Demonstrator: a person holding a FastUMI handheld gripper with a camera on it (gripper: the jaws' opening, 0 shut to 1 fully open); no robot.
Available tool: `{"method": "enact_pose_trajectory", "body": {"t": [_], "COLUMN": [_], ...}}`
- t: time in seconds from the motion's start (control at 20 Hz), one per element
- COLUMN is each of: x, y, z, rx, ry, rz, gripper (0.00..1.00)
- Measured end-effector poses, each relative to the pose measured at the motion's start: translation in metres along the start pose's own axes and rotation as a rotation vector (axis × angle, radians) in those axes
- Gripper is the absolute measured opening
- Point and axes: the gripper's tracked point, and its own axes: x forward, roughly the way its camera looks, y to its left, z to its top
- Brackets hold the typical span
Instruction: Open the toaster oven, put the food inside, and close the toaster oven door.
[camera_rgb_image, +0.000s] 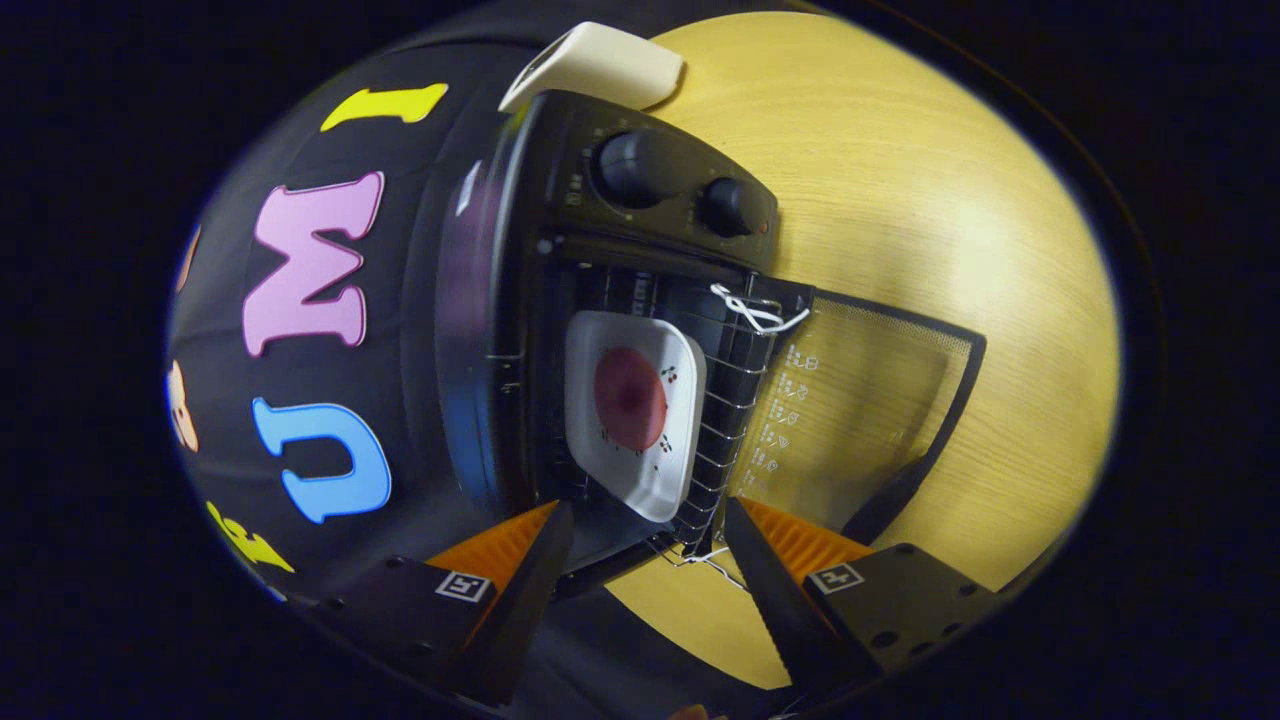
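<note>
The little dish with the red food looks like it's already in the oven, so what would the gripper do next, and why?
Probably reach for the far edge of the open glass door and start swinging it shut. The white plate with the red food already sits on the wire rack inside the toaster oven, the gripper is open and holds nothing, and the door hangs fully open.

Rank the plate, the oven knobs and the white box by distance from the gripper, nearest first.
Gripper fingers open, holding nothing.
1. Plate, on the rack just ahead of the fingers.
2. Knobs, beyond it on the oven's control panel.
3. White box, behind the oven.
</note>
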Motion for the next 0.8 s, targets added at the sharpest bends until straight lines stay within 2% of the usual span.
{"method": "enact_pose_trajectory", "body": {"t": [0.15,0.4,0.7,0.8], "x": [-0.024,-0.061,-0.060,-0.051], "y": [-0.008,-0.050,-0.111,-0.132], "z": [-0.004,-0.010,-0.022,-0.032], "rx": [-0.213,-0.758,-1.061,-1.111], "ry": [0.033,0.068,0.085,0.112], "rz": [-0.017,-0.085,-0.166,-0.201], "gripper": [0.99,0.98,0.99,0.99]}}
